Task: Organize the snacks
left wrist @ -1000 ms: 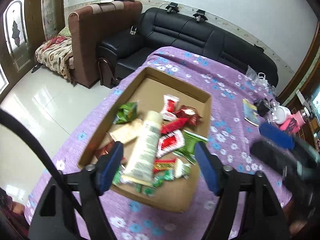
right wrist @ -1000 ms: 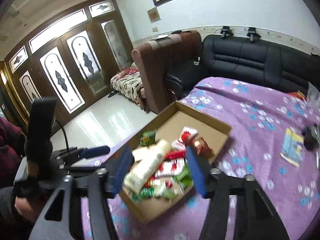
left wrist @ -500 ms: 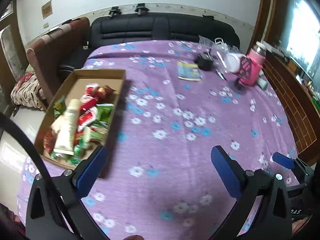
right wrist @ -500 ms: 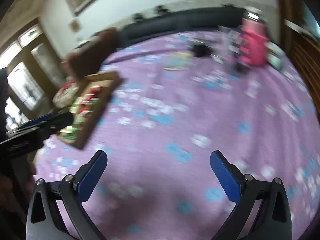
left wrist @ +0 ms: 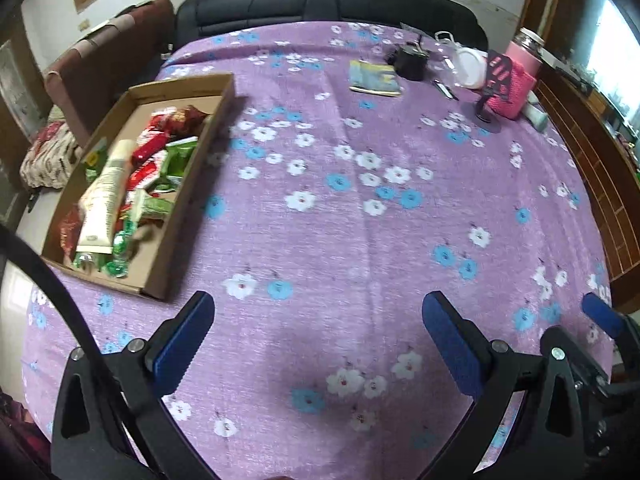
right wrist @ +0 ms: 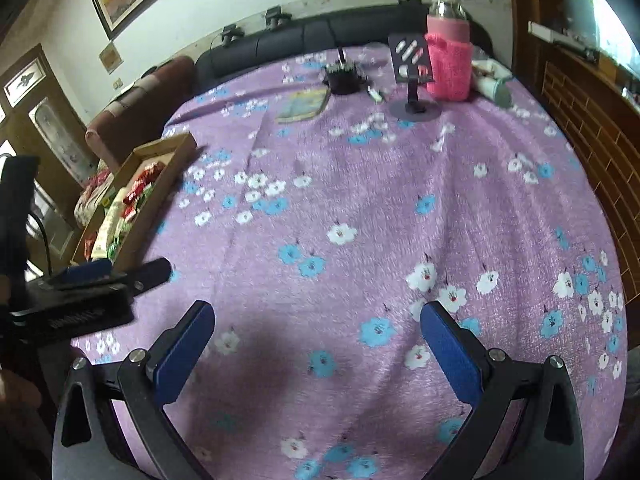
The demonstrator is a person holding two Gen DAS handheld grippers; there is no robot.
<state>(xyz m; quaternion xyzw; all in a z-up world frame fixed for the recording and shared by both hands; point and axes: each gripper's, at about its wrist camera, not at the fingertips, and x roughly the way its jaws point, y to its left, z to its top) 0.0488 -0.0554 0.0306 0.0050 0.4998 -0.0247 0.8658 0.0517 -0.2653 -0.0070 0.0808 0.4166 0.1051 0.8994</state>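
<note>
A shallow cardboard box (left wrist: 218, 118) sits at the table's left edge, full of red and green snack packets (left wrist: 160, 160) and a long cream tube (left wrist: 106, 196). The box also shows in the right wrist view (right wrist: 168, 168). My left gripper (left wrist: 318, 336) is open and empty over the near middle of the purple flowered tablecloth, to the right of the box. My right gripper (right wrist: 316, 340) is open and empty over the cloth near the front edge. The right gripper's blue pad (left wrist: 604, 316) shows at the left view's far right, and the left gripper (right wrist: 92, 276) at the right view's left.
At the far right of the table stand a pink-sleeved bottle (right wrist: 448, 60), a small black stand (right wrist: 414, 76), a black object (right wrist: 342, 76), a booklet (left wrist: 374, 78) and a white lid (left wrist: 470, 66). A black sofa (left wrist: 320, 4) and a brown armchair (left wrist: 104, 64) lie beyond.
Both grippers pulled back from over the box and swung right to face the open tablecloth. Their jaws went from partly closed to wide open.
</note>
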